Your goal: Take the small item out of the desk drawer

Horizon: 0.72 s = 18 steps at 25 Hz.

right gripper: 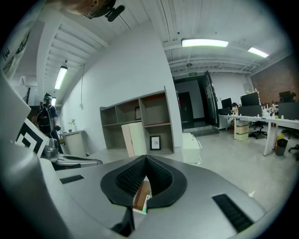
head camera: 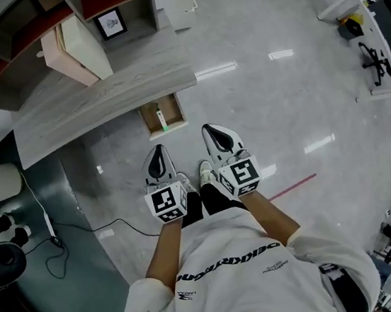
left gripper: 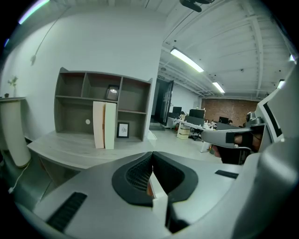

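An open wooden drawer (head camera: 161, 115) juts out from under the front edge of the grey desk (head camera: 103, 103). A small green item (head camera: 164, 126) lies at the drawer's near end. My left gripper (head camera: 157, 151) hangs just below the drawer, jaws shut with nothing between them. My right gripper (head camera: 210, 130) is to the drawer's right, also shut and empty. In the left gripper view the left gripper (left gripper: 152, 156) has its pads together. In the right gripper view the right gripper (right gripper: 145, 161) is pressed closed, and the drawer (right gripper: 140, 196) shows through the gap below the pads.
A shelf unit (left gripper: 103, 107) stands on the desk with cream folders (head camera: 74, 50) and a small picture frame (head camera: 111, 23). A white cabinet (head camera: 178, 0) sits beyond the desk. A cable (head camera: 69, 229) trails over the floor at left. Office desks and chairs (head camera: 375, 57) line the right.
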Available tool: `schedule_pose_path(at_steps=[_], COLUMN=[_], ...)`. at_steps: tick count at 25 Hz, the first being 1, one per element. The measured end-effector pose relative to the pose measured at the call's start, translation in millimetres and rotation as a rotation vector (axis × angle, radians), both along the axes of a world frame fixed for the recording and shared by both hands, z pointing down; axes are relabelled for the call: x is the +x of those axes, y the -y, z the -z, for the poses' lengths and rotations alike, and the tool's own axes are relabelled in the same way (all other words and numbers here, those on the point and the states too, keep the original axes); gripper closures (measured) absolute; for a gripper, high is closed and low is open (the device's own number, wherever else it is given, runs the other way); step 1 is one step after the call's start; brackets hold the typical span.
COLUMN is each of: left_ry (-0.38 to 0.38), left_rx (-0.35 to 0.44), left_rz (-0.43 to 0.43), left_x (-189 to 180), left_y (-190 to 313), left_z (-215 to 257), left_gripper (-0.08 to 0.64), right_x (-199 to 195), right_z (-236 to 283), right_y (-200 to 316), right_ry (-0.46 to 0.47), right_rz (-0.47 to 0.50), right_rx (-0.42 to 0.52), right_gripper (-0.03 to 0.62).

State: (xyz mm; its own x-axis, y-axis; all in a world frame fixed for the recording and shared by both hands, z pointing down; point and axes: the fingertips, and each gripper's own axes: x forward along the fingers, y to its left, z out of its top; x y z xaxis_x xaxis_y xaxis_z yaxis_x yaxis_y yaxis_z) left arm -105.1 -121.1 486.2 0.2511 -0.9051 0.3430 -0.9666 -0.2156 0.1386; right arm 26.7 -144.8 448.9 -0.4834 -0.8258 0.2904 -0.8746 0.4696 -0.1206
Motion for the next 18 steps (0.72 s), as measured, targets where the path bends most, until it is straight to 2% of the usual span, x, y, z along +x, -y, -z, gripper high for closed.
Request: schedule_pose_path(at_steps=[8, 18], left_ry=[-0.003, 0.007], left_rx=[-0.084, -0.187], left_rz=[0.041, 0.069], left_x=[3.5, 1.7], left_y=[17.3, 41.1], left_z=[-77.4, -161.2], left_gripper=[0.543, 0.543], right_x=[-4.3, -8.8], right_z=[-71.1, -128.6], right_y=[13.9, 25.2], right_ry=[-0.008, 0.023], right_rz=[0.025, 0.034], right_rx=[-0.079, -0.127], right_gripper=[0.56, 0.56])
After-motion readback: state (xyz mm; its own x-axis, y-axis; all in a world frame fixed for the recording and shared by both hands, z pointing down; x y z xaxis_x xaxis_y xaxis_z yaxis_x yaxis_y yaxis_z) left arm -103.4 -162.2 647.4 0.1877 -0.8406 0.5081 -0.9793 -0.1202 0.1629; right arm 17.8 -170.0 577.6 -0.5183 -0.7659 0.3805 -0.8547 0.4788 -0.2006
